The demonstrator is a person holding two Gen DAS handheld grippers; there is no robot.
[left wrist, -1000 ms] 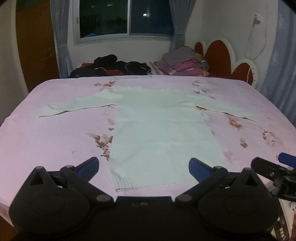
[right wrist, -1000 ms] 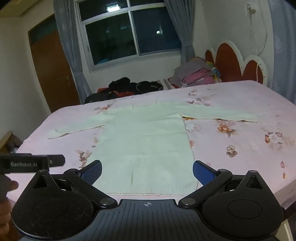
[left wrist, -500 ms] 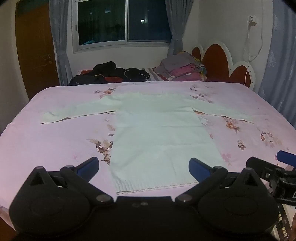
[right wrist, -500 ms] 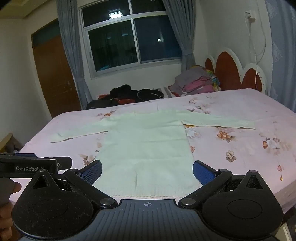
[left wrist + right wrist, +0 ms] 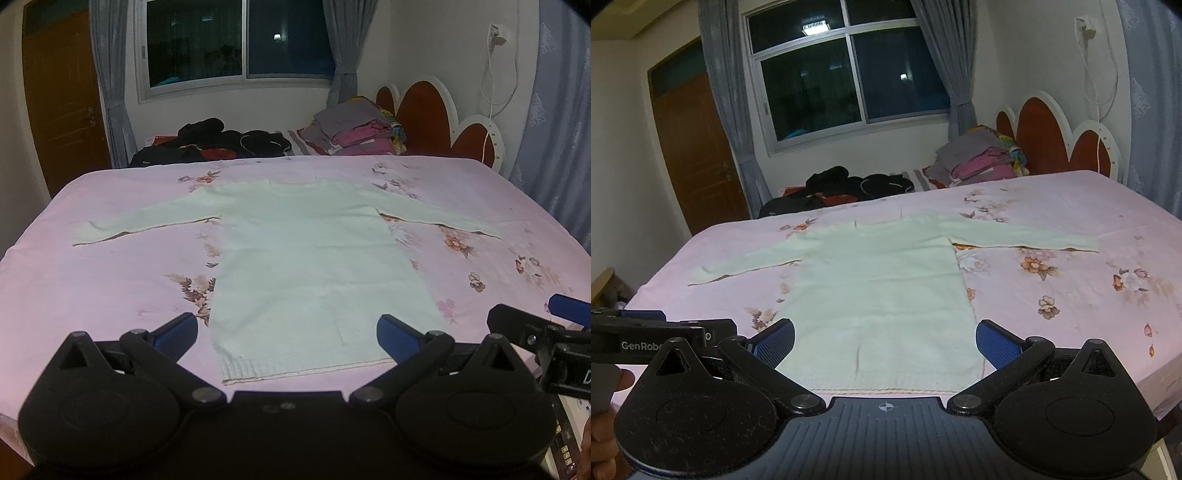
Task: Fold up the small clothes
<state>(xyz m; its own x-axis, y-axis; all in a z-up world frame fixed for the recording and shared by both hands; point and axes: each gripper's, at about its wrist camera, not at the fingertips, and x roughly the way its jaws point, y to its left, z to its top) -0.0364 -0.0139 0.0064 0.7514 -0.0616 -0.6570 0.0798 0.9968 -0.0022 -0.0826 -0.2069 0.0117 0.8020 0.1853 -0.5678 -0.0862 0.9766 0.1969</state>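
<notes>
Left gripper (image 5: 286, 332), black with blue pads, jaws spread wide and holding nothing, hovers at the near edge of the pink floral-sheeted bed (image 5: 92, 288); right gripper (image 5: 884, 338), same build, also wide apart and empty, just to its right along that edge. Pale mint knit long-sleeved sweater (image 5: 306, 258) lies flat, hem at the near edge, body up the middle, sleeves spread toward the left and right edges, neckline toward the far edge. Nothing lies on it; both grippers are clear of the cloth. Beyond the far edge: heap of black and red clothes (image 5: 221, 142), folded stack of grey and pink clothes (image 5: 354, 131), red scalloped headboard (image 5: 428, 114) at the far right corner, dark window with grey curtains (image 5: 236, 40), brown wooden door (image 5: 62, 96). Right gripper is only partly in the left view's right edge; a hand at the right view's lower left is mostly cut off. Compared with one second ago both views sit higher and further back from the near edge; sweater unchanged.
</notes>
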